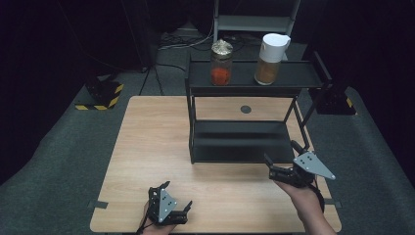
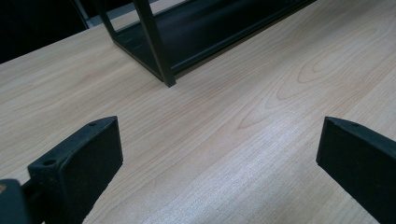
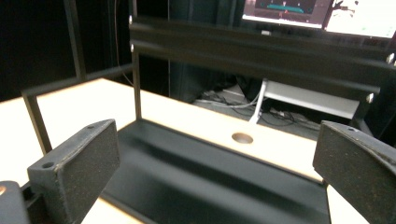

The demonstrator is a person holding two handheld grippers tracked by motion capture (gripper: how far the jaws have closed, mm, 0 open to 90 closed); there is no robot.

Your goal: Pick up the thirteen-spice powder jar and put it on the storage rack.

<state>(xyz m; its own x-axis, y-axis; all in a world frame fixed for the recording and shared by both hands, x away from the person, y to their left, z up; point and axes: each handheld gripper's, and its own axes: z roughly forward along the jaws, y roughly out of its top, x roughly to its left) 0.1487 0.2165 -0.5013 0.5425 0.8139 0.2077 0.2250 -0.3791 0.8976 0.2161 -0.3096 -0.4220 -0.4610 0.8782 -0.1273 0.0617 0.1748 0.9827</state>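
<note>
Crosswise, rack (image 1: 240, 142) before right gripper (image 1: 280, 161)

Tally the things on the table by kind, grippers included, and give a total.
Jars: 2, one with red contents and one with a white lid, both on the top shelf
Black shelf rack: 1
Grippers: 2, left gripper and right gripper
Total: 5

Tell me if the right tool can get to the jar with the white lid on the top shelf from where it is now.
Probably yes. The right tool is open at the rack's front right corner, holding nothing, and the white-lidded jar stands unobstructed on the top shelf, apart from the orange-filled jar.
</note>
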